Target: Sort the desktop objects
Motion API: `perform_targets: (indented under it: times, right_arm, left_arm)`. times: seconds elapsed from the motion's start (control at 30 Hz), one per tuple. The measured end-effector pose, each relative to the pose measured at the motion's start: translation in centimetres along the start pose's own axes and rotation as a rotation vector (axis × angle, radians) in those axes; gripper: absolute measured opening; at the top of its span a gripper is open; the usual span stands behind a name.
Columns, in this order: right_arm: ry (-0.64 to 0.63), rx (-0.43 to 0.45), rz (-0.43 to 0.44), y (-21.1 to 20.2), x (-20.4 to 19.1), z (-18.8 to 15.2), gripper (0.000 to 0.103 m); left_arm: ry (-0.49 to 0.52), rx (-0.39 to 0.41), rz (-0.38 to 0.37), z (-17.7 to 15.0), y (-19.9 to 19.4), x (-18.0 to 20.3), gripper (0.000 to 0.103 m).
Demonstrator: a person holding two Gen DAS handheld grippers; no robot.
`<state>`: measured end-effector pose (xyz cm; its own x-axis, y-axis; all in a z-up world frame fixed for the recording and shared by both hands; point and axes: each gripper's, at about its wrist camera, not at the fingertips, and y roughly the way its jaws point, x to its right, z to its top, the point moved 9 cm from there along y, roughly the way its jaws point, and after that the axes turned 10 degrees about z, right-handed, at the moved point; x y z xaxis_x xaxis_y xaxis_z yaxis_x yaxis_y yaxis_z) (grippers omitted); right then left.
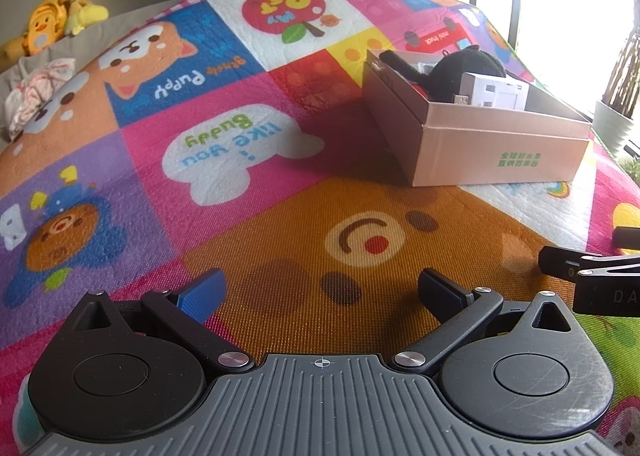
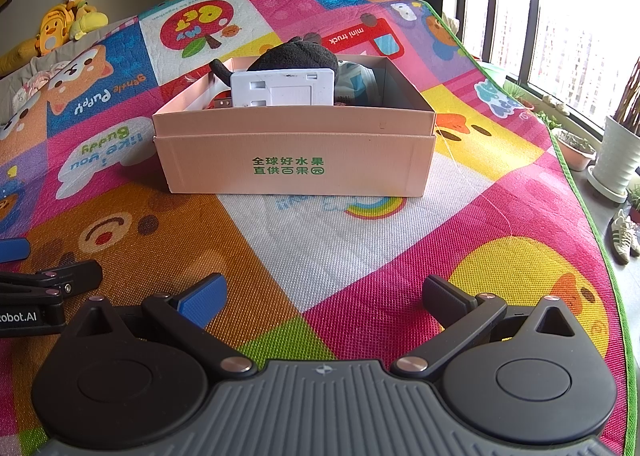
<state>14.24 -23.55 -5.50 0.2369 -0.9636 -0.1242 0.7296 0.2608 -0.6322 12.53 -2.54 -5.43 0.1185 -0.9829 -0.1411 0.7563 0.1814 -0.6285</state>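
Observation:
A pink cardboard box (image 2: 294, 160) with green print stands on the colourful play mat (image 2: 340, 248); it also shows in the left wrist view (image 1: 496, 152) at the right. Inside lie a black plush toy (image 2: 294, 56), a white power strip (image 2: 282, 90) and other small items; the plush (image 1: 466, 66) and the white strip (image 1: 494, 94) show in the left view too. My left gripper (image 1: 322, 292) is open and empty, low over the brown bear patch. My right gripper (image 2: 322, 296) is open and empty in front of the box.
Yellow plush toys (image 2: 66, 26) and crumpled cloth (image 1: 38, 92) lie at the mat's far left. Plant pots (image 2: 618, 158) and shoes (image 2: 622, 238) stand on the floor past the mat's right edge by the window. The other gripper shows at each view's side (image 1: 596, 276).

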Motion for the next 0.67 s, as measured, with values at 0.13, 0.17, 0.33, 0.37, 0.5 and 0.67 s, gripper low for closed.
perform_targets:
  times: [0.13,0.17,0.33,0.37,0.5,0.67]
  right_arm:
    - [0.0,0.0,0.0,0.01,-0.02,0.01,0.103]
    - [-0.001,0.0,-0.001,0.02,-0.06,0.0,0.103]
    - [0.0,0.0,0.0,0.03,-0.05,0.01,0.103]
    - [-0.001,0.0,-0.001,0.04,-0.09,0.02,0.103]
    - [0.002,0.0,0.001,0.05,-0.07,0.0,0.103]
    - [-0.001,0.0,-0.001,0.08,-0.16,0.0,0.103]
  left_arm:
    - [-0.003,-0.014,-0.023,0.12,0.18,-0.27,0.103]
    - [0.004,-0.028,-0.029,0.18,0.22,-0.28,0.103]
    - [0.008,-0.084,-0.021,0.09,0.17,-0.29,0.103]
    - [0.0,-0.09,-0.03,0.11,0.26,-0.43,0.103]
    - [-0.001,-0.071,-0.015,-0.11,0.06,-0.24,0.103]
    - [-0.004,-0.07,-0.013,-0.01,0.04,-0.3,0.103]
